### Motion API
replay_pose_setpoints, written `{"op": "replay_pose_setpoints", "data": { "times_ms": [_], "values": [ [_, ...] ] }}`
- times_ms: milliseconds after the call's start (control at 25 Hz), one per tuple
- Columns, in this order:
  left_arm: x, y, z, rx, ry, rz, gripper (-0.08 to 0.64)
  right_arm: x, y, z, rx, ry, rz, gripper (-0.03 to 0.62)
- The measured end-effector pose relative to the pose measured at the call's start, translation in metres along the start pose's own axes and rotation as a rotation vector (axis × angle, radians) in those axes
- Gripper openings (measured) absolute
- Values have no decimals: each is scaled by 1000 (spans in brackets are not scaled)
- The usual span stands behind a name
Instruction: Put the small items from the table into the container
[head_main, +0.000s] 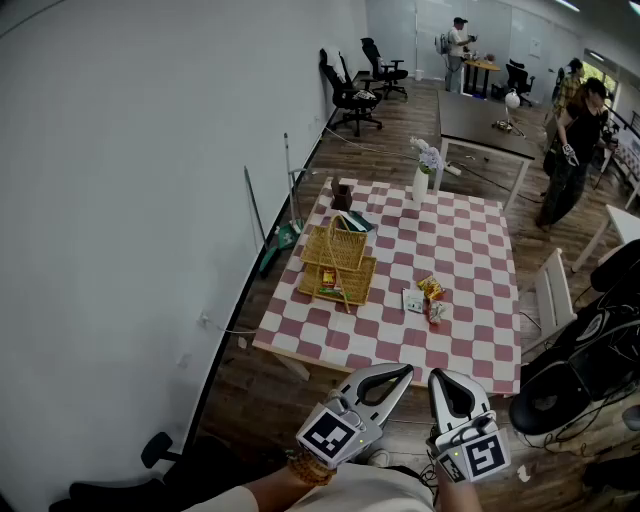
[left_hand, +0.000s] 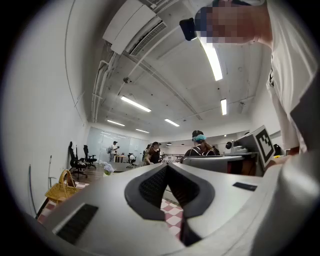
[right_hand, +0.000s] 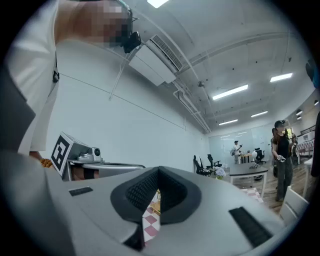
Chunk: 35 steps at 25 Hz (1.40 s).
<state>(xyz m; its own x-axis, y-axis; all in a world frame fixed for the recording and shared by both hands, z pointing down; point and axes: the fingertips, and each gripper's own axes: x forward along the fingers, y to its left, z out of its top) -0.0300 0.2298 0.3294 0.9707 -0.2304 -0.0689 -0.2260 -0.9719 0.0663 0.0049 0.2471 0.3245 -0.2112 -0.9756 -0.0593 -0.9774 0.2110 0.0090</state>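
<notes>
Left gripper (head_main: 402, 371): pressed together, empty
Right gripper (head_main: 443, 379): pressed together, empty
Small items (head_main: 426, 298): on bench (head_main: 470, 250), near basket (head_main: 338, 262)

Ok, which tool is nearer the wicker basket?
Left. Both hang short of the table; the left tool lies toward the basket, the right tool further right.

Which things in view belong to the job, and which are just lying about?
Job in hand:
- wicker basket, the container
- small packets loose on the checkered cloth
- left gripper and right gripper, both shut and empty, short of the table

Just lying about:
- vase of flowers
- small dark object beyond the basket
- office chairs
</notes>
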Motion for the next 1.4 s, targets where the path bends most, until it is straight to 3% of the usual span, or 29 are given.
{"op": "replay_pose_setpoints", "data": {
  "times_ms": [760, 1400],
  "values": [
    [14, -2, -7, -11, 23, -7, 9, -2, -18, 0, 25, -17, -11, 9],
    [60, -34, -27, -24, 58, -10, 9, -34, -65, -13, 60, -20, -19, 9]
  ]
}}
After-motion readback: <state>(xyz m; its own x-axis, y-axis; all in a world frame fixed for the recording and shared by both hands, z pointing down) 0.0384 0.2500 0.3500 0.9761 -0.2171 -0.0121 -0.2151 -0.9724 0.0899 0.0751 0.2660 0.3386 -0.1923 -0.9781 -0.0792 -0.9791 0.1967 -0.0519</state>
